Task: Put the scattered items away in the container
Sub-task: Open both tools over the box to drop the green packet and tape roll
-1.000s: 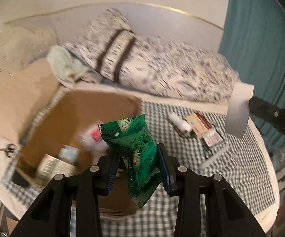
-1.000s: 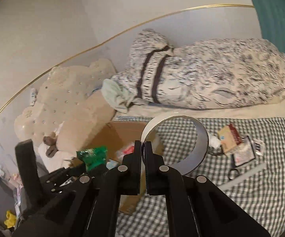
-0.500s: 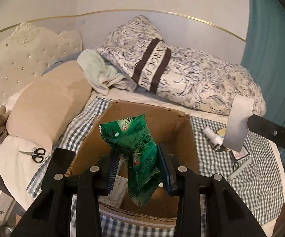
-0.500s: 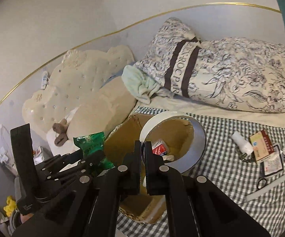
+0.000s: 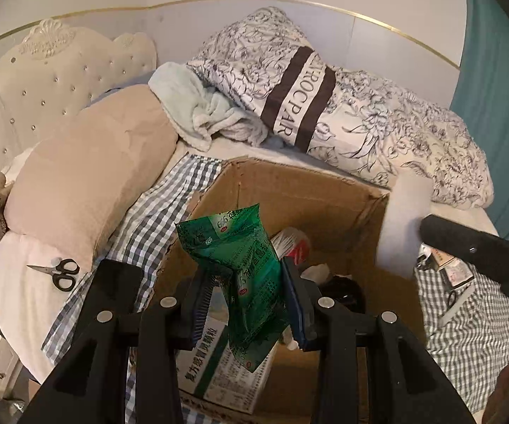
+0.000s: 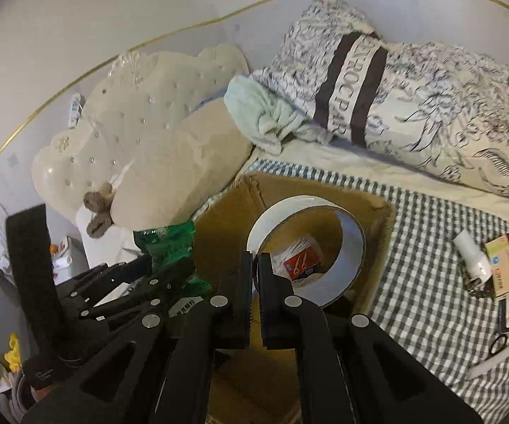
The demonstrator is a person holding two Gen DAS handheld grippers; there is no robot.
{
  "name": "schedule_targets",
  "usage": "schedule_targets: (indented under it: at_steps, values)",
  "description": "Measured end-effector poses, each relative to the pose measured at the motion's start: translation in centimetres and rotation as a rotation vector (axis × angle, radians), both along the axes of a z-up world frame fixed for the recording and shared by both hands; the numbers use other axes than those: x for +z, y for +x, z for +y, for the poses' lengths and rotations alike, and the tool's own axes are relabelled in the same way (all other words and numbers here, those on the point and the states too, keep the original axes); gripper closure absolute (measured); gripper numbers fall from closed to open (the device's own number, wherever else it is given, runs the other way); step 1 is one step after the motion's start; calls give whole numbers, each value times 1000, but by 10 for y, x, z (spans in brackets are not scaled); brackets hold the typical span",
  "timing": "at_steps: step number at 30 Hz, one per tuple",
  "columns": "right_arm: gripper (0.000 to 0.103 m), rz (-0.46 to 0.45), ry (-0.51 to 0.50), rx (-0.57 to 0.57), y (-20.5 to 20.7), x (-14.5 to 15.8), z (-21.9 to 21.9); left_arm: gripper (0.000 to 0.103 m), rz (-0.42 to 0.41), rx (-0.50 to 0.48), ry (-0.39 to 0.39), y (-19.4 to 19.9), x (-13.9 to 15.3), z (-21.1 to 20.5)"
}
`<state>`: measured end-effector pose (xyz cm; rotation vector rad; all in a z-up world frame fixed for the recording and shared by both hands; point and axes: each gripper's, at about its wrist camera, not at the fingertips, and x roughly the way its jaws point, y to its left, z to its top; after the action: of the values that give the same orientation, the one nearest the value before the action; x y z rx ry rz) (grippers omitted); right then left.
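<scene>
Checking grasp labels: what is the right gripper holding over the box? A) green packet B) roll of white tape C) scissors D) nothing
B: the right gripper is shut on the rim of the roll of white tape above the cardboard box; the green packet is in the left gripper.

Both tools angled downward, each clamped on something.

The left tool (image 5: 250,300) is held partly closed, its blue-padded fingers (image 5: 295,300) pressed against a green sachet (image 5: 243,265). The right tool (image 6: 255,282) is held fully closed, its jaws pinched on the rim of a tape roll (image 6: 349,243).
</scene>
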<state>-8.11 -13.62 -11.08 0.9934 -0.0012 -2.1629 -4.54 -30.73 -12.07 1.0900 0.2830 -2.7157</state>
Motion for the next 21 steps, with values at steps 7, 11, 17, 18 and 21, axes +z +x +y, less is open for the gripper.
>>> schedule_targets:
  at_steps: [7, 11, 17, 18, 21]
  values:
    - [100, -27, 50, 7, -10, -29, -19, 63, -34, -3, 19, -10, -19, -10]
    - [94, -41, 62, -31, -15, -34, -14, 47, -24, 2, 17, -10, -18, -11]
    - [65, -8, 48, -100, -11, -21, 12, 36, 17, 0, 9, -6, 0, -2]
    - [64, -4, 44, -107, -11, -17, 16, 34, 25, -2, 7, -5, 4, 1]
    - [49, 25, 26, -130, -6, -3, 32, 29, 47, -17, -5, -2, 16, 12]
